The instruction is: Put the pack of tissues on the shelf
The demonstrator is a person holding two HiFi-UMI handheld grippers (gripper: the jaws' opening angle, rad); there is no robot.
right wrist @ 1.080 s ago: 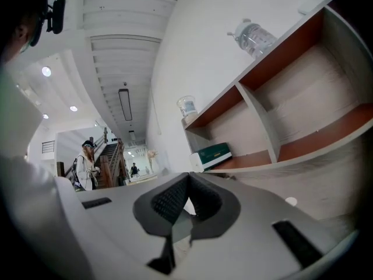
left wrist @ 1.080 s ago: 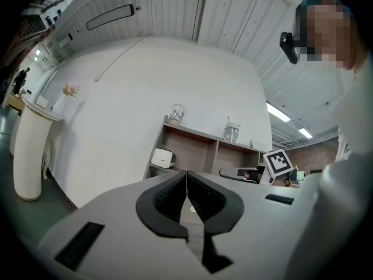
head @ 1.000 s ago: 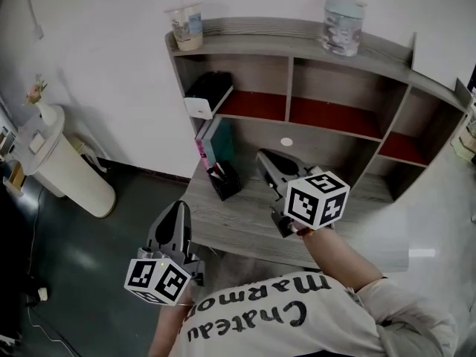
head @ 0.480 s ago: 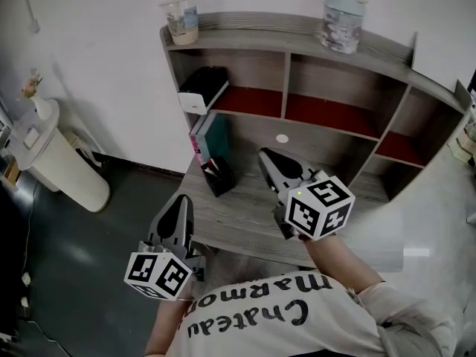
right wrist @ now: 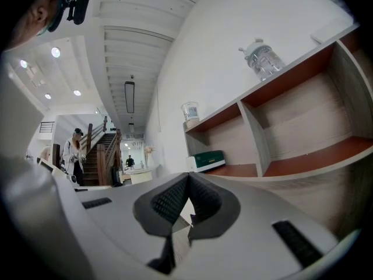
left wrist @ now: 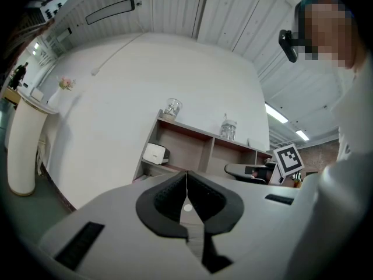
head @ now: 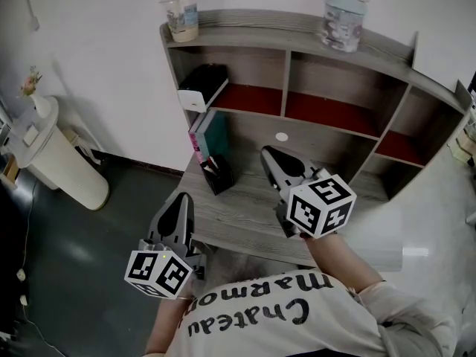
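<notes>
The pack of tissues (head: 201, 88), black on top with a white end, lies tilted in the shelf's upper left compartment. It also shows in the left gripper view (left wrist: 155, 153) and, green and white, in the right gripper view (right wrist: 205, 160). My left gripper (head: 178, 198) hangs off the desk's front left edge, jaws shut and holding nothing (left wrist: 186, 174). My right gripper (head: 268, 153) hovers over the middle of the desk (head: 245, 214), pointing at the shelf, shut and holding nothing (right wrist: 187, 177). Both are well apart from the pack.
A plastic cup (head: 183, 17) and a glass jar (head: 343, 17) stand on the shelf's top board. Upright books (head: 210, 136) and a black pen holder (head: 218, 174) sit at the desk's left. A small white disc (head: 281, 137) lies at the back. A white bin (head: 56, 155) stands on the floor to the left.
The head view has shifted slightly, and the right gripper has drifted a little to the right. Both grippers stay shut and hold nothing.
</notes>
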